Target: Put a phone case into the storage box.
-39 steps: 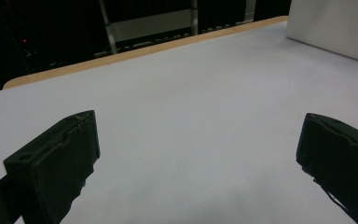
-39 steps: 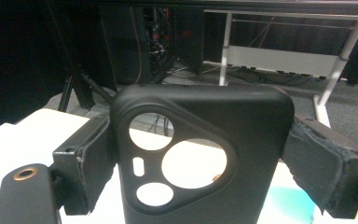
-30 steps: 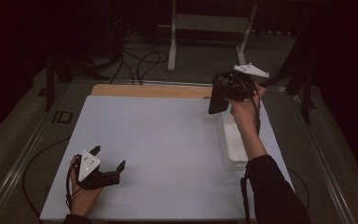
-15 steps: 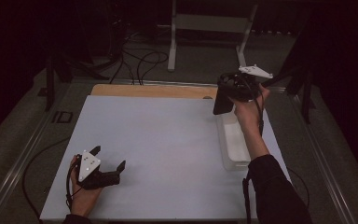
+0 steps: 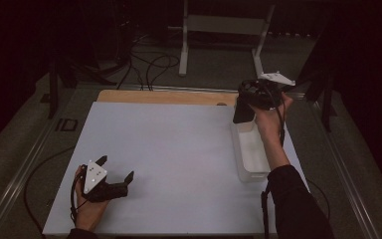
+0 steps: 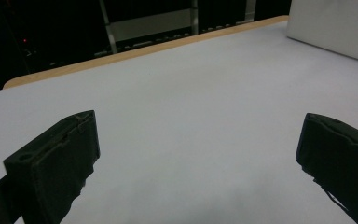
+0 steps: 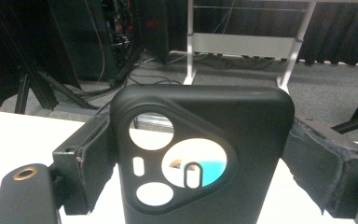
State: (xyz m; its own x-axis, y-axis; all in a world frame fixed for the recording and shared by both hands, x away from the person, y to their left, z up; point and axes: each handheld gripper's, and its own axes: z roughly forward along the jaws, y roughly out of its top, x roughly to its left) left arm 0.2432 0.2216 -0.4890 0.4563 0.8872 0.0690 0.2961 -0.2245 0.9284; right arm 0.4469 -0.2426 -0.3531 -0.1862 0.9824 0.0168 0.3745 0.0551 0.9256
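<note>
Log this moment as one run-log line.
right gripper: shut on phone case, above tray | left gripper: open, empty, over table

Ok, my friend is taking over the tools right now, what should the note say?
Right tool: shut on a black phone case, held upright in the air above the far end of the clear plastic bin at the table's right edge.
Left tool: open, holding nothing, resting low on the white table near its front left corner.
Done: the case is gripped and lifted.
Left: probably set the case down where it belongs, maybe in the bin; I can't tell which.
</note>
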